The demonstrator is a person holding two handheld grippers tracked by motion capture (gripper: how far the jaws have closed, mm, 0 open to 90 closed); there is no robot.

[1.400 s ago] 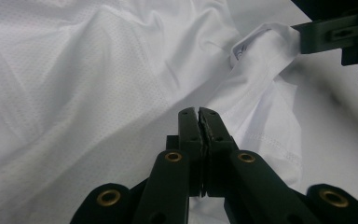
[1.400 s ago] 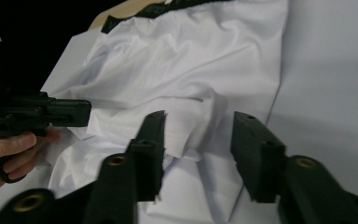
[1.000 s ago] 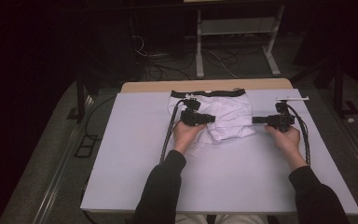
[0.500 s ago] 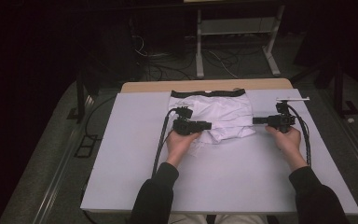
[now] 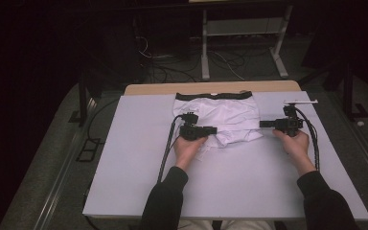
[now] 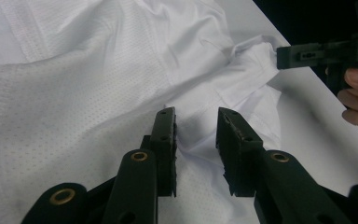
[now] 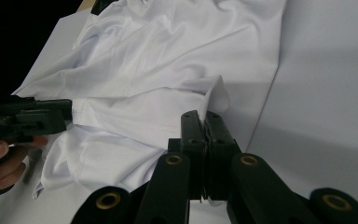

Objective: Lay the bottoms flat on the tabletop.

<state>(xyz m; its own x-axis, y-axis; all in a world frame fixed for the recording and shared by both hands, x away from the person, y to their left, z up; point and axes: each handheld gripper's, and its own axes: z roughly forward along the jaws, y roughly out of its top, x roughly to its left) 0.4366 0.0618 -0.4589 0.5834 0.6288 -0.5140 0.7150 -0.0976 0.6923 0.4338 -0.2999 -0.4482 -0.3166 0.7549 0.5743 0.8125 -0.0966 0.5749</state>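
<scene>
White garment [image 7: 168,70] edge pinched by right gripper [image 7: 206,116]

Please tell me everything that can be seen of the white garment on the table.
The white perforated-fabric garment with a black waistband lies rumpled on the grey table, waistband at the far edge. The right tongs are shut on a lifted corner of its hem; the left tongs are open over a fold in its cloth.

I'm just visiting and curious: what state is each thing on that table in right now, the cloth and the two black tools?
White shorts: lying on the table, rumpled, black waistband at the far edge.
Left gripper: open, jaws apart over a fold of the fabric.
Right gripper: shut, pinching the shorts' edge.
Table: covered with a pale sheet, bearing the shorts.
</scene>
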